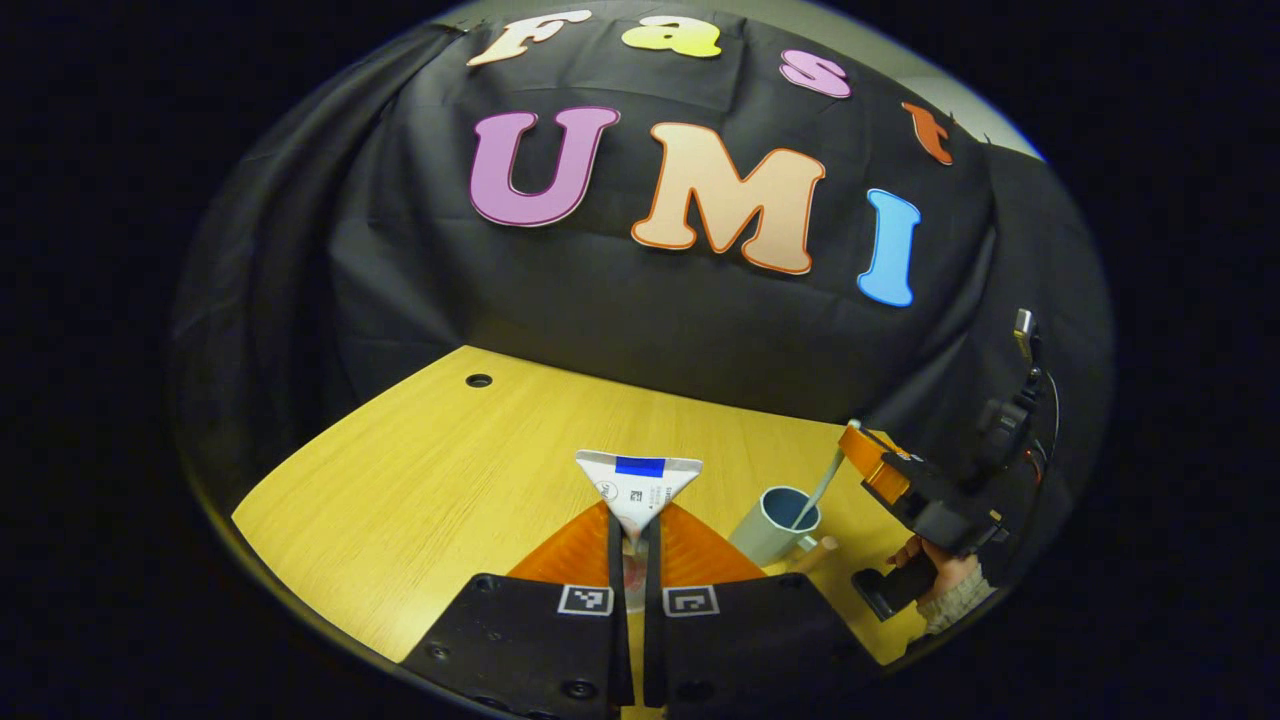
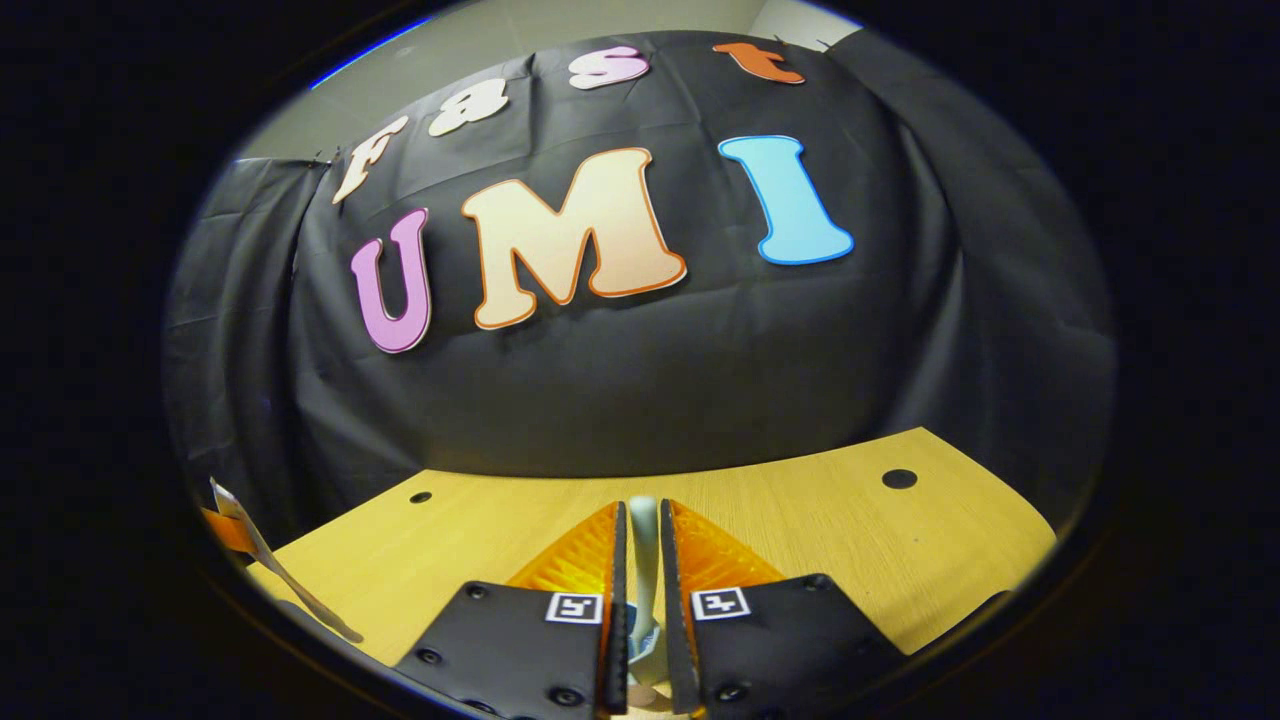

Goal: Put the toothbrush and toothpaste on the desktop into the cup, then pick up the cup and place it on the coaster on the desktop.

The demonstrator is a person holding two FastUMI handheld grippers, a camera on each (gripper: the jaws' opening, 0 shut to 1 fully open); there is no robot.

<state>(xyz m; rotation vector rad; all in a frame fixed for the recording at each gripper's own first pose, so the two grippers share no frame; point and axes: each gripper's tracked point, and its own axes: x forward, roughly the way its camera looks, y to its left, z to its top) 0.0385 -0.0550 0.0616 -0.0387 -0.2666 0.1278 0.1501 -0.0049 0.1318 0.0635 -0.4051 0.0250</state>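
the left tool [image 1: 637, 545] was clamped on the toothpaste [image 1: 638, 485], both fingers pressing the tube, its flat crimped end pointing up and away above the counter [image 1: 420, 470]. the right tool [image 2: 640, 560] was closed tight on the toothbrush [image 2: 643, 545], the pale handle standing up between its fingers. in the left gripper view that right tool [image 1: 868, 462] sat far right, a hand [image 1: 940, 572] under it, and the toothbrush [image 1: 822, 490] slanted down with its lower end inside the mouth of the cup [image 1: 775, 522]. so by my reading the brush was right at going in but not let go, the paste was lifted and not yet in, and the cup was not yet moved. i couldn't make out the coaster for sure; a small pale thing lay just beside the cup, too small to tell. the right tool and brush crowded the cup's mouth, so the paste would likely have to wait. two dark holes [image 2: 899, 478] marked the counter's far side.
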